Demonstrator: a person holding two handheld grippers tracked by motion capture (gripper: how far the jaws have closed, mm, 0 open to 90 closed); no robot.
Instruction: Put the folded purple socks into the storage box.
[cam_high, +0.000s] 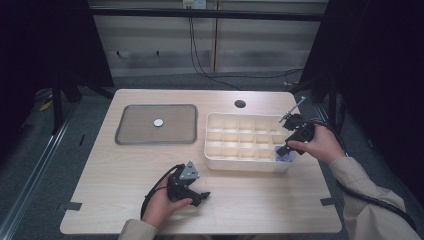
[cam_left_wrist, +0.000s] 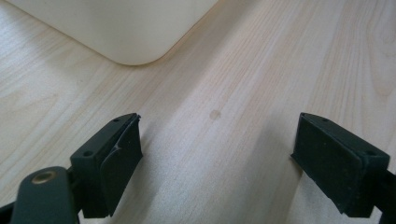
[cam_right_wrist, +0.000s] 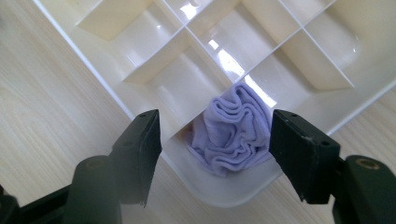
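Note:
A crumpled lavender cloth (cam_right_wrist: 233, 133) lies in the corner compartment of a cream divided organiser box (cam_right_wrist: 116, 91). From above, that is the box's near right corner (cam_high: 285, 157). My right gripper (cam_right_wrist: 217, 122) hangs over that corner, open. Its jaws stand on either side of the cloth, the left one clearly apart from it. From above, the right gripper (cam_high: 286, 149) points down into the box (cam_high: 220, 164). My left gripper (cam_high: 202, 196) rests low over the table's front, open and holding nothing. Between its jaws (cam_left_wrist: 219, 126) there is bare wood, with a corner of the box (cam_left_wrist: 130, 32) beyond.
A grey flat tray (cam_high: 135, 127) with a small white disc (cam_high: 158, 122) on it sits at the left back of the table. A round cable hole (cam_high: 240, 104) lies behind the box. Cables trail from both grippers. Dark curtains flank the table.

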